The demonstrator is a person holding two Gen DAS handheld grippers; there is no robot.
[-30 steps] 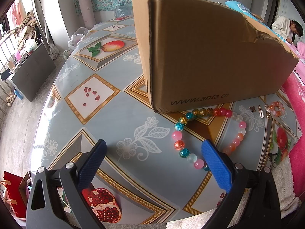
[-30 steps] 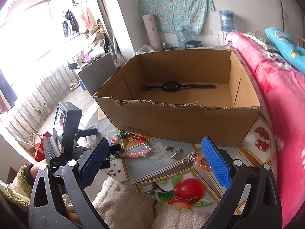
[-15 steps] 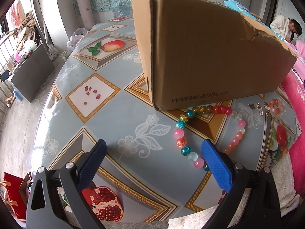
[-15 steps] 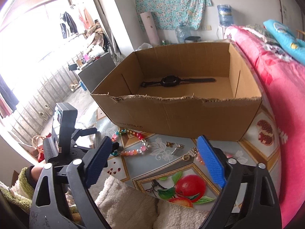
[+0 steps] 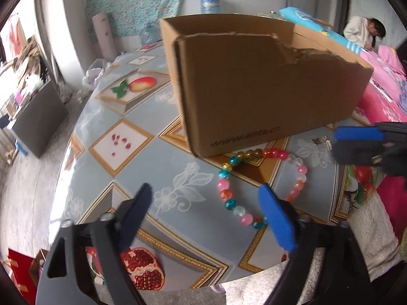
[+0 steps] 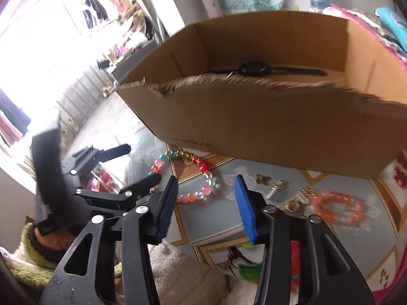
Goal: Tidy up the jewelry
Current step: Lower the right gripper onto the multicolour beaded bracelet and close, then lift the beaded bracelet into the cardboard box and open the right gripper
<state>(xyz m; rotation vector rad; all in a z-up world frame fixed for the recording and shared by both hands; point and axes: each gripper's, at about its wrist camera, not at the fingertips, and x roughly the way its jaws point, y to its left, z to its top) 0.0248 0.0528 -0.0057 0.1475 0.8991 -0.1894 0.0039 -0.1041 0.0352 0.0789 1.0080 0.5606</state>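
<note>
Both grippers, left gripper [image 5: 206, 198] and right gripper [image 6: 206, 188], gape empty above one glassy round-beaded bracelet [image 5: 257, 185]; ahead, one torn cardboard box [image 6: 267, 124] holding one black watch [image 6: 254, 68].

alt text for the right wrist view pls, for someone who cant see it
The right tongs, open and empty, point down at a multicolored bead bracelet lying on a patterned table in front of a torn cardboard box holding a black watch. An orange bead bracelet and small gold pieces lie right; the left tongs hover left.

A seated person [image 5: 361, 31] and a rolled mat [image 5: 101, 35] behind the table.
</note>
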